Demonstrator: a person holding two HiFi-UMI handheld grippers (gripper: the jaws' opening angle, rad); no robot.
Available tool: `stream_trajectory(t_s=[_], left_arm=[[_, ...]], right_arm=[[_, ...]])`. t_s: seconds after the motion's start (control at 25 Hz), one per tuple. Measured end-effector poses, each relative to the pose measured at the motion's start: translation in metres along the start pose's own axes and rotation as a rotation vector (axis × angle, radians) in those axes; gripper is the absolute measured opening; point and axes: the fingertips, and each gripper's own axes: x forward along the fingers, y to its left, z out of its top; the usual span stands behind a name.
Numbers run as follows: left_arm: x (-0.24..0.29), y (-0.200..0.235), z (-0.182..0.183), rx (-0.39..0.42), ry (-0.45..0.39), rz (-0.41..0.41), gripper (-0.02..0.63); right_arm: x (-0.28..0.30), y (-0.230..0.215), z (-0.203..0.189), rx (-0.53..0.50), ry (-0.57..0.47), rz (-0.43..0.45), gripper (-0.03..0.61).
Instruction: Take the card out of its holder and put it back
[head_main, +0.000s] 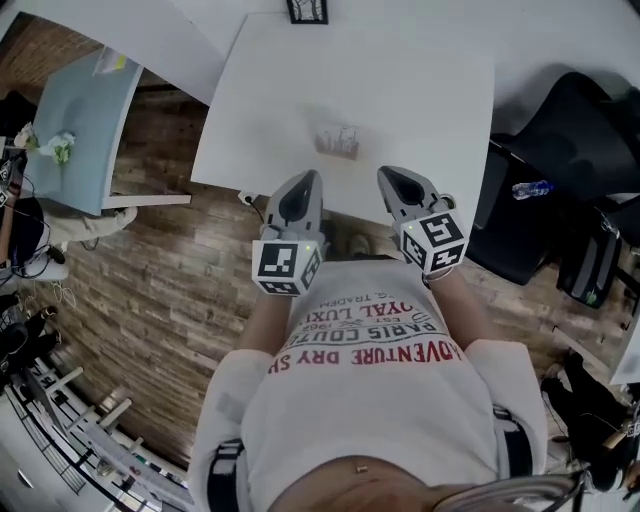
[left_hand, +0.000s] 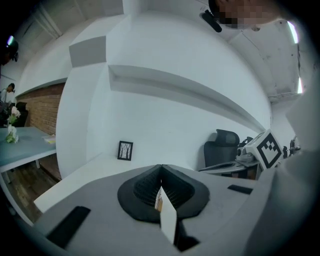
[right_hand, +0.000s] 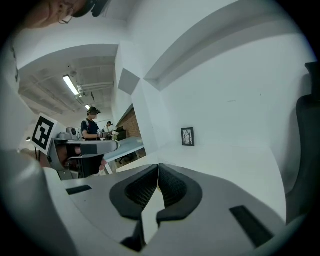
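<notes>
Both closed: left hand-held gripper (left_hand: 160, 170) pinches card (left_hand: 168, 220), right hand-held gripper (right_hand: 158, 167) empty, holder (head_main: 338, 143) ahead

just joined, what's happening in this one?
A person holds a gripper in each hand, close to the chest, in front of the white table. The left gripper is shut on a thin white card with orange print at its edge. The right gripper is shut and empty. The small clear holder stands on the table, apart from both; the card isn't back in yet.
</notes>
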Motion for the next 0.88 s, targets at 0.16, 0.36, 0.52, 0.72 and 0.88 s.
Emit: stream_trajectory(t_s=[0.16,0.36,0.52,0.72,0.88], left_arm=[[0.024,0.013,0.006,0.006,0.019,-0.063,0.025],[0.053,0.029,0.007,0.014,0.059,-0.141,0.025],[0.074,0.040,0.000,0.010,0.100,-0.182,0.025],[0.087,0.057,-0.012,0.009,0.141,-0.206,0.025],[0.096,0.065,-0.019,0.000,0.167,-0.220,0.025]], right_arm=[[0.016,-0.011,0.002,-0.017,0.017,-0.037,0.026],[0.037,-0.022,0.002,0.022,0.036,-0.079,0.026],[0.055,-0.034,-0.003,0.036,0.060,-0.093,0.026],[0.080,-0.039,-0.025,-0.014,0.141,-0.067,0.028],[0.096,-0.044,-0.036,-0.008,0.182,-0.004,0.055]])
